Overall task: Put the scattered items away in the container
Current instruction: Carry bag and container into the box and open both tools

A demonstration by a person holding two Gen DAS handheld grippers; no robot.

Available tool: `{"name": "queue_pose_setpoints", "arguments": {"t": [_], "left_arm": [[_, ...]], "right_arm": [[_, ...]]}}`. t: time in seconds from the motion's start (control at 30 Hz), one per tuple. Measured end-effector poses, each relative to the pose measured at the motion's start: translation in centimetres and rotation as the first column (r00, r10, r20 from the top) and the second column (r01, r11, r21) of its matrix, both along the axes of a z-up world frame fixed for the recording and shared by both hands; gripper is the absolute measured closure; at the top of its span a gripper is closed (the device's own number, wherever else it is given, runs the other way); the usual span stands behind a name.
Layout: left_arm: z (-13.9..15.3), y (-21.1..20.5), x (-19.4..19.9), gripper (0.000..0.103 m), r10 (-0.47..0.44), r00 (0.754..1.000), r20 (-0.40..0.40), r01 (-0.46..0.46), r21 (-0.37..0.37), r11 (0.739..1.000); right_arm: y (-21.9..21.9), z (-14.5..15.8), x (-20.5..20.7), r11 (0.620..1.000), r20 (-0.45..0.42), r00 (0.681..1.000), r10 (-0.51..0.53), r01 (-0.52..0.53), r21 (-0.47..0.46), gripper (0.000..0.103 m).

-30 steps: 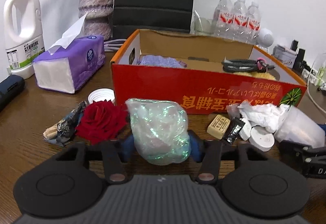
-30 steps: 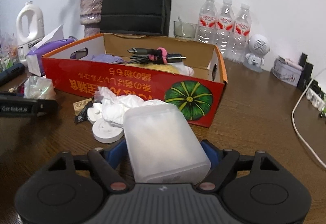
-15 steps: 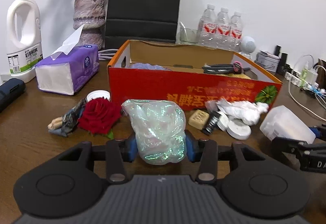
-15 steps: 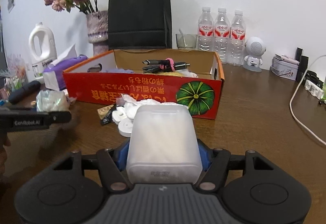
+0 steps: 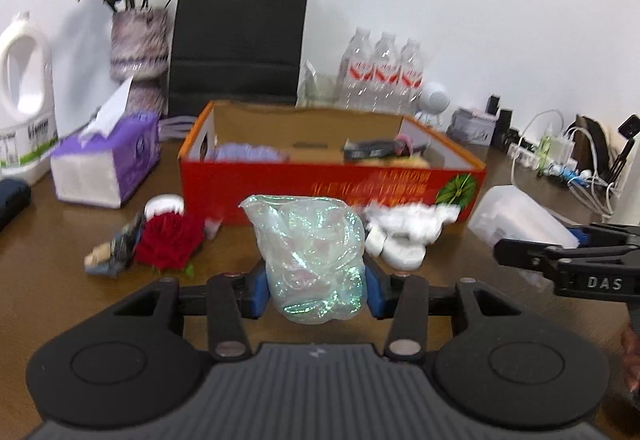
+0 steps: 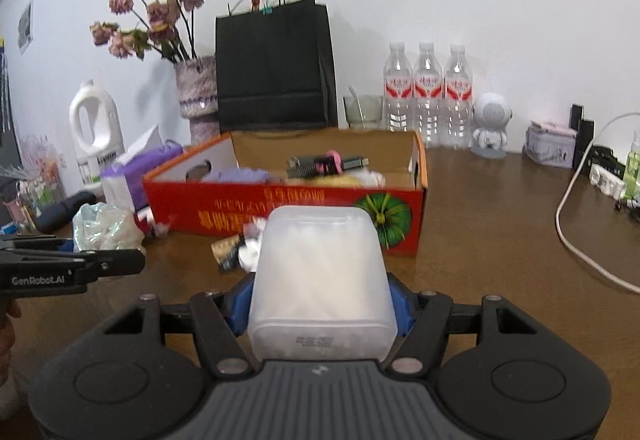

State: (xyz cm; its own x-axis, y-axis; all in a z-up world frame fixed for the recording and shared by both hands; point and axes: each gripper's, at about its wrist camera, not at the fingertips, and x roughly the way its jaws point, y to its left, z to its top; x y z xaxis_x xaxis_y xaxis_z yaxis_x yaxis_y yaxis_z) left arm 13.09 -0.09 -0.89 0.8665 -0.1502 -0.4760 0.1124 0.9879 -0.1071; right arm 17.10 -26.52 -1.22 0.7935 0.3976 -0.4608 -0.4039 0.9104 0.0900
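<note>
My left gripper (image 5: 316,290) is shut on a crumpled iridescent plastic bag (image 5: 312,256), held above the table in front of the red cardboard box (image 5: 320,185). My right gripper (image 6: 322,304) is shut on a frosted white plastic container (image 6: 322,280), also lifted, in front of the box (image 6: 280,203). A red rose (image 5: 170,240), a white lid (image 5: 164,205), crumpled white tissue (image 5: 408,217) and white round caps (image 5: 400,254) lie on the table by the box front. The box holds a purple cloth (image 5: 248,151) and a coiled cable (image 6: 324,165).
A purple tissue pack (image 5: 104,163), a white jug (image 5: 24,95), a vase of dried flowers (image 5: 138,51), a black paper bag (image 5: 240,39) and water bottles (image 5: 380,75) stand behind and left of the box. Cables and chargers (image 5: 560,155) lie at the right.
Both grippers have risen and pulled back from the box with their loads; the bag and the container now sit higher above the table.
</note>
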Motion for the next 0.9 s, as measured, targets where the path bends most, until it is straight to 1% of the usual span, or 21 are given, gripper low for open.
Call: {"name": "queue_pose_setpoints", "arguments": {"t": [0.1,0.23,0.4,0.47,0.53,0.63,0.7,0.77,0.83,0.9], "left_arm": [[1.1,0.1,0.4,0.057,-0.013,1.000,0.018,0.013,-0.012,1.000],[2.8,0.5,1.4,0.057,-0.021,0.999,0.049,0.022,-0.031,0.999],[5.3,1.1,4.5,0.056,-0.019,0.997,0.075,0.023,-0.060,0.998],[6.2,1.2,6.2,0.056,-0.015,0.997,0.077,0.021,-0.070,0.997],[6.8,1.3,8.2,0.056,-0.006,0.997,0.072,0.012,-0.080,0.997],[7.6,1.1,11.0,0.056,0.022,0.998,0.063,-0.018,-0.064,0.998],[7.8,0.8,12.9,0.056,0.042,0.998,0.046,-0.039,-0.047,0.998],[7.8,0.2,15.0,0.056,0.060,0.998,0.026,-0.060,-0.024,0.998],[7.4,-0.1,17.0,0.056,0.093,0.996,-0.002,-0.093,-0.007,0.996],[6.3,-0.1,18.4,0.056,0.114,0.992,-0.049,-0.115,-0.011,0.993]], "right_arm": [[0.2,0.9,0.6,1.000,0.019,1.000,0.001,-0.001,0.009,0.039],[0.2,2.3,2.0,0.998,0.032,0.999,-0.012,0.010,0.059,0.039],[0.7,4.5,4.5,0.995,0.079,0.996,-0.032,0.024,0.099,0.039],[1.4,5.5,6.0,0.996,0.091,0.995,-0.026,0.018,0.090,0.039],[2.6,6.5,7.8,0.999,0.103,0.994,-0.024,0.019,0.046,0.039],[4.2,7.4,11.2,1.000,0.071,0.997,-0.019,0.019,-0.001,0.039],[5.3,7.4,13.4,0.999,0.045,0.999,-0.029,0.031,-0.033,0.039],[6.7,7.0,15.8,0.997,0.009,0.999,-0.045,0.046,-0.067,0.039],[8.1,6.0,18.1,0.994,-0.048,0.997,-0.059,0.055,-0.090,0.039],[8.8,4.8,19.7,0.991,-0.093,0.993,-0.077,0.067,-0.112,0.039]]}}
